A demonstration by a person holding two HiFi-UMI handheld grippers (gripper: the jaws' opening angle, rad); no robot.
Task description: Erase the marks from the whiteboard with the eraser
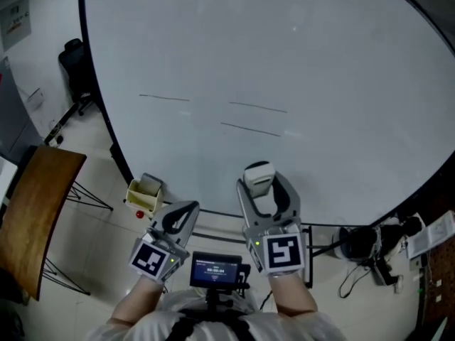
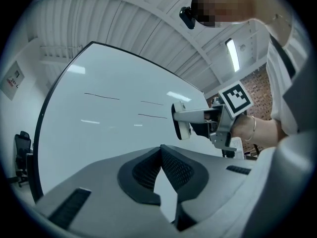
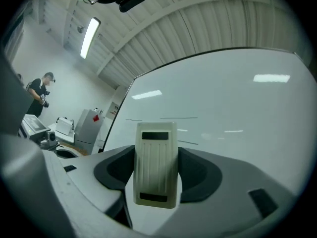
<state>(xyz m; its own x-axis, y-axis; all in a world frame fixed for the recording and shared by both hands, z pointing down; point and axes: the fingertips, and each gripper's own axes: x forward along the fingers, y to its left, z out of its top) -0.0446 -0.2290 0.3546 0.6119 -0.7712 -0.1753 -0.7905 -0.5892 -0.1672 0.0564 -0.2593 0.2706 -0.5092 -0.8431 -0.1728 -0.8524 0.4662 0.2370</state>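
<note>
The whiteboard (image 1: 298, 41) fills the head view and bears three thin dark line marks, one at the left (image 1: 165, 97) and two nearer the middle (image 1: 257, 107) (image 1: 250, 128). My right gripper (image 1: 259, 181) is shut on a white eraser (image 1: 258, 177), held just below the lower mark, close to the board. In the right gripper view the ribbed eraser (image 3: 156, 162) stands upright between the jaws, with the marks (image 3: 178, 118) beyond it. My left gripper (image 1: 186, 210) hangs lower left, shut and empty; its pads (image 2: 174, 168) meet at their tips. It sees the eraser (image 2: 181, 123) from the side.
A small cream box (image 1: 144, 190) sits at the board's lower edge, left of my left gripper. A wooden seat (image 1: 35, 212) and a black office chair (image 1: 75, 66) stand at the left. Black gear with cables (image 1: 362, 244) lies at the right. A person (image 3: 39, 95) stands far off.
</note>
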